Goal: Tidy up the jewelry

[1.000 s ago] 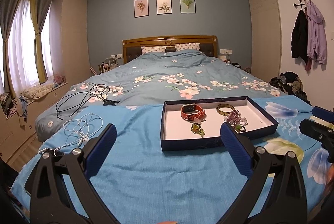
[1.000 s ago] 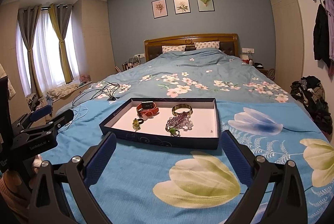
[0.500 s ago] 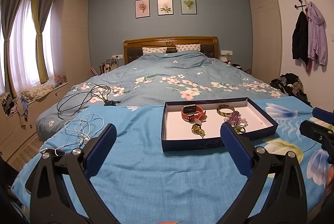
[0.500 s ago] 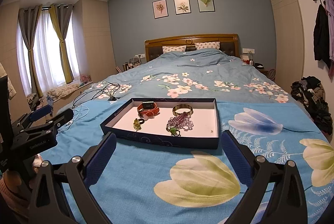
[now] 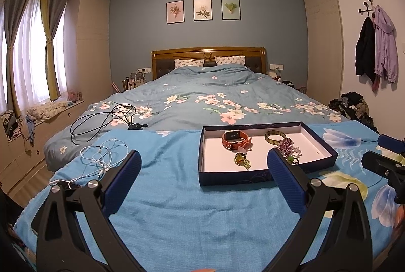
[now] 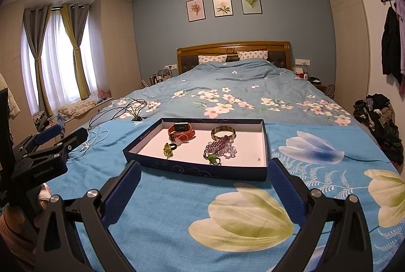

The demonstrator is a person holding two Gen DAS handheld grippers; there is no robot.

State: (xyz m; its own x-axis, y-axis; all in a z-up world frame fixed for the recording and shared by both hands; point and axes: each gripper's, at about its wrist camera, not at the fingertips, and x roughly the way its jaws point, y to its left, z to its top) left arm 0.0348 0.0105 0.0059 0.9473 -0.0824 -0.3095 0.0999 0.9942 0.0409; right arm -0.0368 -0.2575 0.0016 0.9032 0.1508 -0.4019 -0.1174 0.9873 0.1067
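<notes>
Lower left: left gripper (image 5: pixel 203 172) spread wide, empty. Frame centre: navy tray (image 6: pixel 197 167) on the blue blanket (image 6: pixel 177 208), corralling watch (image 6: pixel 181 131), bangle (image 6: pixel 223 132), beads (image 6: pixel 220 148). Lower right: right gripper (image 6: pixel 204 177) agape, empty, probably staged for first pick.

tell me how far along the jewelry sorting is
Barely started, by the look of it. The watch, bangle, bead bracelet and ring all lie loose in the tray, the beads touching the bangle. Nothing is in hand: the left hand-held gripper and right hand-held gripper are both open, short of the tray. All the arranging remains.
</notes>
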